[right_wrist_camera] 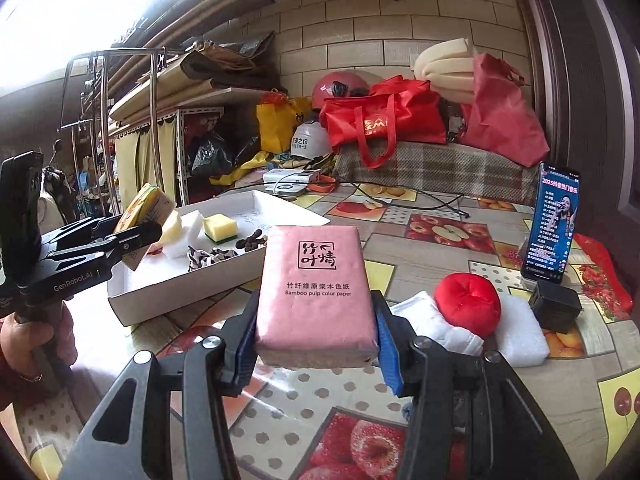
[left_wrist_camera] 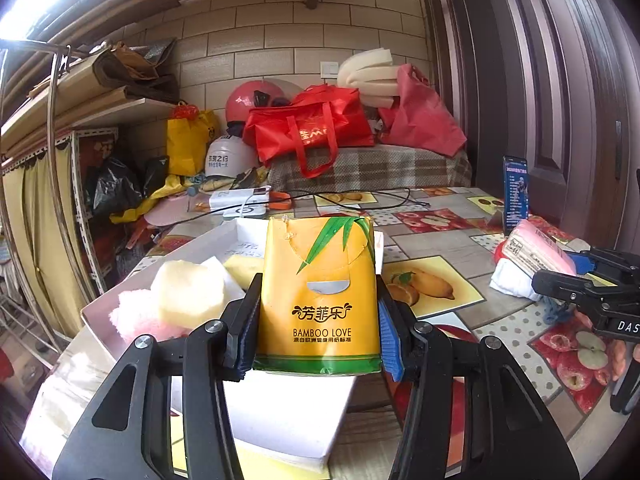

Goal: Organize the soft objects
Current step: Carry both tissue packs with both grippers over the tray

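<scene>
The left gripper [left_wrist_camera: 318, 320] has its jaws closed on a yellow tissue pack [left_wrist_camera: 320, 296] printed "BAMBOO LOVE", held upright over a white tray [left_wrist_camera: 224, 240] near the left edge of the tabletop [left_wrist_camera: 448, 240]. Inside the tray, left of the pack, a pale yellow sponge [left_wrist_camera: 188, 292] rests on a pink fluffy cloth [left_wrist_camera: 136, 318]. Toward the right edge, the right gripper [left_wrist_camera: 576, 280] grips a pink tissue pack [left_wrist_camera: 536, 248] above a white folded cloth [left_wrist_camera: 510, 280].

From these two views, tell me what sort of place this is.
Probably a cluttered home storage or entry room, not a workshop or lab. A table under a fruit-print cloth stands by a brick-tile wall; helmets and red bags are heaped on a checked bench, and curtained shelves hold household odds.
</scene>
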Motion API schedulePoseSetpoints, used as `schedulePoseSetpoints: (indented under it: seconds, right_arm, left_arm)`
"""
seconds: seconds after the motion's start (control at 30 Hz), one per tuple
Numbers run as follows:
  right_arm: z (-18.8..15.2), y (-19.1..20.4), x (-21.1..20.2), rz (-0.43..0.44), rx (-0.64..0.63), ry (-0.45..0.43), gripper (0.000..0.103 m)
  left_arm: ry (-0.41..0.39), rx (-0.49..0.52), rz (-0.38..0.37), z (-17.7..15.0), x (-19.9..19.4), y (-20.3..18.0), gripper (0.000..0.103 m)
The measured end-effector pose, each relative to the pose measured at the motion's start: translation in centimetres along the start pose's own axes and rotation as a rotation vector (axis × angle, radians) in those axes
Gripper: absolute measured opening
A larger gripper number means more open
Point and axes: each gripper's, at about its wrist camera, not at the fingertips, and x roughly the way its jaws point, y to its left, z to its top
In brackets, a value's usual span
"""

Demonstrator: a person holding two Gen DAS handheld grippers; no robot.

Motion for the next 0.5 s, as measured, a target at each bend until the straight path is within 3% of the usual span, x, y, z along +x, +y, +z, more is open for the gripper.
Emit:
schedulePoseSetpoints:
  seconds: [0.2,0.5]
  right_arm:
    - [0.9,1.5,2.1,0.001,-0.007,-0.007,0.05]
    - [2.8,2.4,6.9,0.0,0.082,0.01,0.05]
  left_arm:
    - [0.007,-0.052,0.094,0.0,1.2,3.9,0.05]
    - [0.023,-0.112,0.181,0.4,3.6,7.0,0.05]
